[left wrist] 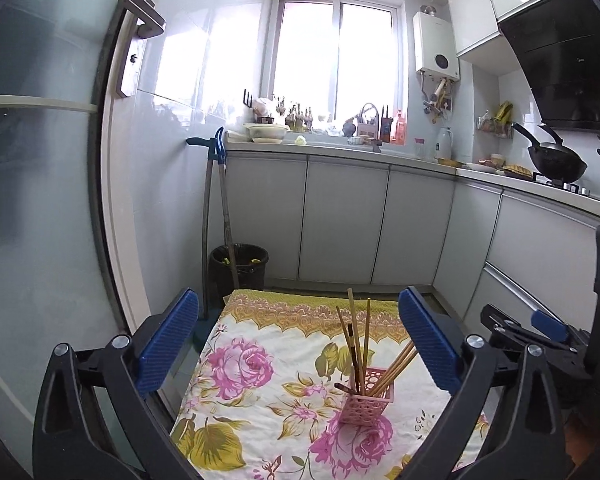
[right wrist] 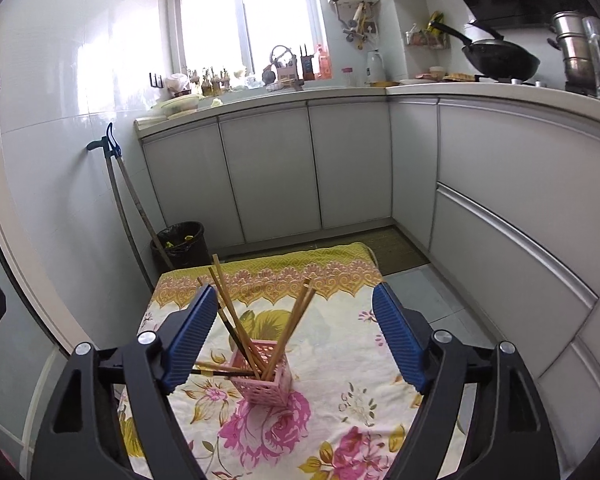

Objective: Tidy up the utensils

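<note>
A pink lattice utensil holder (left wrist: 365, 400) stands upright on a floral tablecloth (left wrist: 260, 420). Several wooden chopsticks (left wrist: 358, 340) stand in it, fanned out, and one dark chopstick lies across its rim. My left gripper (left wrist: 298, 344) is open and empty, above the table, with the holder between and beyond its fingers. In the right wrist view the holder (right wrist: 266, 380) and chopsticks (right wrist: 292, 328) sit just right of the left finger. My right gripper (right wrist: 292, 340) is open and empty above it. The right gripper also shows at the left wrist view's right edge (left wrist: 540, 328).
A black bin (left wrist: 239, 268) and long-handled tools (left wrist: 220, 216) stand against the left wall beyond the table. Grey cabinets (left wrist: 340, 216) and a cluttered counter run along the back and right. A wok (right wrist: 500, 60) sits on the stove. A door with a handle (left wrist: 136, 40) is at left.
</note>
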The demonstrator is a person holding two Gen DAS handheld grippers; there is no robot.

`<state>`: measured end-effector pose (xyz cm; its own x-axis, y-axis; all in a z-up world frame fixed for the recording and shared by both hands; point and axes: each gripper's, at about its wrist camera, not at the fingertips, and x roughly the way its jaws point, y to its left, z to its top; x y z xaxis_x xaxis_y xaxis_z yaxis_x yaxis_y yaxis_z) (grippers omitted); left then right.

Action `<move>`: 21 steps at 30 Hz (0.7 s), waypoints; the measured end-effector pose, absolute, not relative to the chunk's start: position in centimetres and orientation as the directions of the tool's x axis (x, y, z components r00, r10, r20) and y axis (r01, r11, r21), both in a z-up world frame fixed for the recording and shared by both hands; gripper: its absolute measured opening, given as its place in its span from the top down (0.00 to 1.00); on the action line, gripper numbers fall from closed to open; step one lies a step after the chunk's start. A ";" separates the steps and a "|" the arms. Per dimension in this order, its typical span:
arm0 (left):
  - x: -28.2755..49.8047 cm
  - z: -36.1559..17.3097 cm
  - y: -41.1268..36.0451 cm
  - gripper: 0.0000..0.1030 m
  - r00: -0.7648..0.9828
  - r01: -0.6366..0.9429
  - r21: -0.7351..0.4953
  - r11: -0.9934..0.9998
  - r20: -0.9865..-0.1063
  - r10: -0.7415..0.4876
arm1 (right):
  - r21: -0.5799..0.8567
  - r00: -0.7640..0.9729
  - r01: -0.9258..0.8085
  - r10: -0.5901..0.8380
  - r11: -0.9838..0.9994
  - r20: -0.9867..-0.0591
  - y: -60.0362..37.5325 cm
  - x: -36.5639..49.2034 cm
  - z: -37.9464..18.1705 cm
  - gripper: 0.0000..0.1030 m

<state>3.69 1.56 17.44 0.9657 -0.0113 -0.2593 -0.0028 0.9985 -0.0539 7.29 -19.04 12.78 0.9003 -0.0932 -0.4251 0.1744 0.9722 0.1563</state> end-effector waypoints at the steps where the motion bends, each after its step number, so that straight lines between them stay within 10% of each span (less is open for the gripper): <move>1: 3.2 17.3 1.4 0.07 0.963 -0.012 -0.063 0.998 -0.269 -0.005 | 0.147 0.898 0.196 -0.117 0.970 -0.425 -19.3 6.3 12.7 0.15; 21: -7.2 15.2 -1.7 0.07 0.930 -0.017 -0.026 1.000 -0.367 0.006 | 0.180 0.878 0.337 -0.240 0.924 -0.413 -21.7 -12.0 10.7 0.07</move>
<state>-7.19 -1.72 15.22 0.9304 0.0060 -0.3665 -0.0166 0.9995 -0.0256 -11.96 -21.66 10.71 0.8783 -0.2401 -0.4134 0.3372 0.9241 0.1797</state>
